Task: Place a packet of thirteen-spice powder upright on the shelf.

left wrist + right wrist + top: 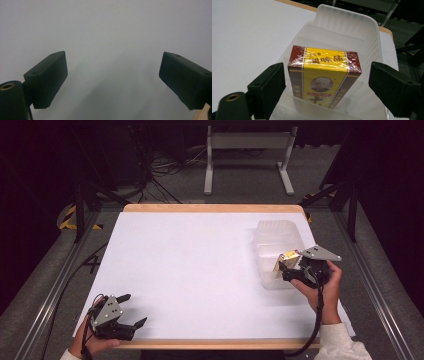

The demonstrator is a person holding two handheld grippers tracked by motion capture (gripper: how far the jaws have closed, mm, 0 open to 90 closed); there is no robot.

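Note:
A yellow and dark-red box (324,75) wrapped in clear film stands upright in the near end of a clear plastic tray (347,22). My right gripper (328,77) is open, one jaw on each side of the box; the left jaw is at the box's edge and a small gap shows on the right. From above, the box (286,259) and tray (277,232) sit at the table's right side, with the right gripper (283,268) at the tray's near end. My left gripper (136,309) rests open at the near left, nothing between its fingers (47,80).
A white sheet (190,270) covers the wooden table, whose front edge runs just below the left gripper. Beyond the far edge lie a grey floor, cables and a white frame stand (247,155). Metal rails run along both sides.

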